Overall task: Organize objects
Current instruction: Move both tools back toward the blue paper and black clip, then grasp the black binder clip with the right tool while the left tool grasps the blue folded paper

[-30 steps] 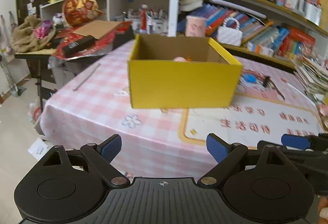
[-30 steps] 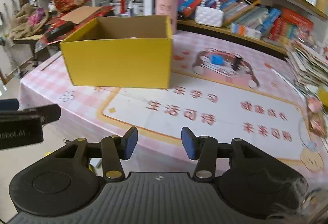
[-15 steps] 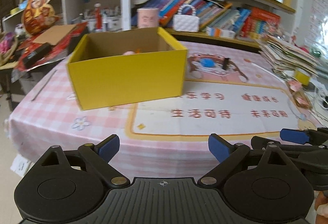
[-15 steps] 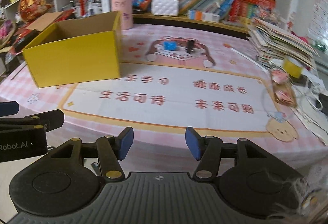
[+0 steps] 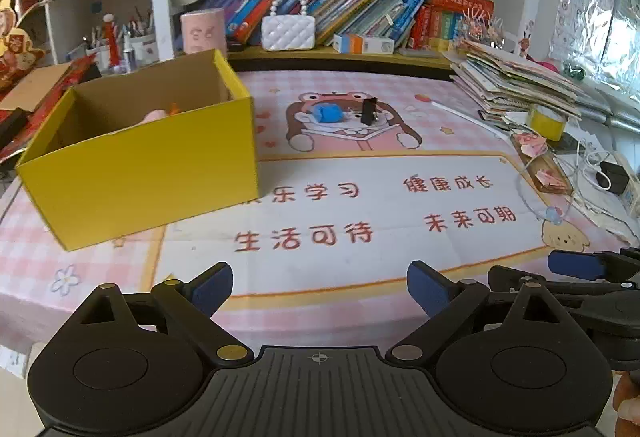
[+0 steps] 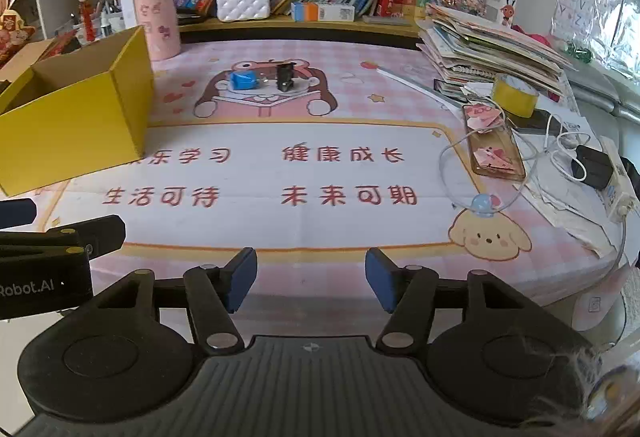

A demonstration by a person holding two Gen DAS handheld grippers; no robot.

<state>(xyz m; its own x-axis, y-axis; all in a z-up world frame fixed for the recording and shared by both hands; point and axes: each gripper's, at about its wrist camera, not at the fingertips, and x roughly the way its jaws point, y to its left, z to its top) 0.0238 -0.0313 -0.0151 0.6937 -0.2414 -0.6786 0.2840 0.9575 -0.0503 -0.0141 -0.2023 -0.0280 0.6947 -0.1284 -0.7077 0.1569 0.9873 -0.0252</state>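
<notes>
Hovering at the near edge of the table (image 6: 256, 173), both grippers are spread and hold nothing.

The left gripper (image 5: 320, 287) and right gripper (image 6: 311, 281) sit side by side, low over the pink checked cloth, each with its blue pads wide apart. A yellow box (image 5: 140, 173) stands open on the left of the table, with something pink (image 5: 154, 115) showing just above its front wall inside. Well beyond the grippers, on the cartoon bear print, a blue block (image 6: 243, 81) and a black clip (image 6: 285, 76) lie near each other but apart, to the right of the box. A yellow tape roll (image 6: 515, 99) sits at the right beside a paper stack (image 6: 488, 49).
</notes>
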